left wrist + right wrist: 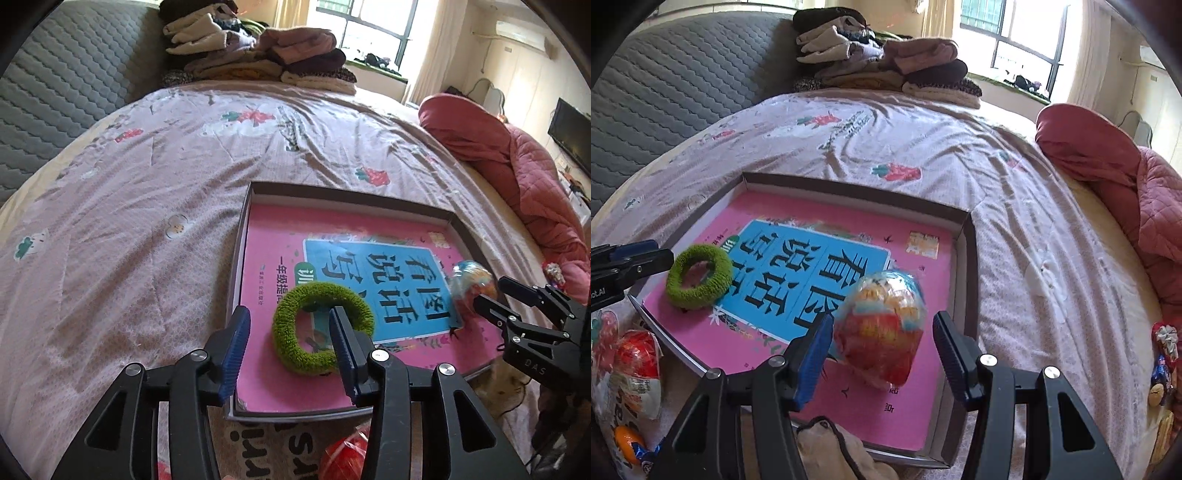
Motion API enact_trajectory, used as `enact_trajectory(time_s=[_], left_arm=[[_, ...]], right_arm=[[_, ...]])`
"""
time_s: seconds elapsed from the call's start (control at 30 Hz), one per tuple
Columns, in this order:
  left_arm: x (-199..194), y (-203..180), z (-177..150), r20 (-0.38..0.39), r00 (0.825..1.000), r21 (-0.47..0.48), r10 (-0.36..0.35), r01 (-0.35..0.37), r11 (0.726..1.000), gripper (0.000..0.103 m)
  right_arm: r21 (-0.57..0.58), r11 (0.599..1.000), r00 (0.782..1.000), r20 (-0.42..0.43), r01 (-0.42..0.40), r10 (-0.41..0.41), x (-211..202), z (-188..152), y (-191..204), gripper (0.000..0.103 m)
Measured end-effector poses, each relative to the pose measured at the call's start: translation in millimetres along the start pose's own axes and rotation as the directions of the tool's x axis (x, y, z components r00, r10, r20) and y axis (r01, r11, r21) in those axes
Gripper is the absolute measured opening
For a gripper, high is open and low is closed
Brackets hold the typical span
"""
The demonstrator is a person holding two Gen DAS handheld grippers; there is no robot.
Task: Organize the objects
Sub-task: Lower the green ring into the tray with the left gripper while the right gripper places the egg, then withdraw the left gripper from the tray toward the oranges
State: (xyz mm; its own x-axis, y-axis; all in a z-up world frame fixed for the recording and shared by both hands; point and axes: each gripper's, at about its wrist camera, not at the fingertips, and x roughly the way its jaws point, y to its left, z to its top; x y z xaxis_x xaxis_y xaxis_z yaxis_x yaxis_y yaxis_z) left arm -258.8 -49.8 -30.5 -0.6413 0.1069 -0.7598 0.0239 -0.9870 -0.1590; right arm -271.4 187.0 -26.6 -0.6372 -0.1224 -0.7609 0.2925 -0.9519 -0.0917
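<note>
A shallow cardboard box (354, 197) (857, 192) lies on the bed with a pink book (280, 240) (923, 288) inside. A fuzzy green hair ring (295, 343) (700, 277) lies on the book. My left gripper (291, 332) is open over the ring, its right finger inside the ring's hole. A wrapped colourful egg-shaped toy (882, 328) (471, 277) sits between the open jaws of my right gripper (886, 343), which also shows in the left wrist view (517, 306).
Folded clothes (258, 55) (886, 62) are piled at the far side of the bed. A red quilt (517, 155) (1108, 166) lies at the right. Wrapped red toys (637, 362) (343, 458) and small sweets (1161, 362) lie near the box. A beige cloth (834, 450) lies at the box's near edge.
</note>
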Motion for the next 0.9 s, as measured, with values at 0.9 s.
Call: enact_trajectory(time_s=[0.9], left_arm=[[-138.5, -34.3, -45.3, 0.185, 0.982, 0.099, -0.046, 0.028, 0.995, 0.061]], right_arm=[[0.008, 1.000, 0.952, 0.305, -0.024, 0.020, -132.3, -41.3, 28.2, 0.059]])
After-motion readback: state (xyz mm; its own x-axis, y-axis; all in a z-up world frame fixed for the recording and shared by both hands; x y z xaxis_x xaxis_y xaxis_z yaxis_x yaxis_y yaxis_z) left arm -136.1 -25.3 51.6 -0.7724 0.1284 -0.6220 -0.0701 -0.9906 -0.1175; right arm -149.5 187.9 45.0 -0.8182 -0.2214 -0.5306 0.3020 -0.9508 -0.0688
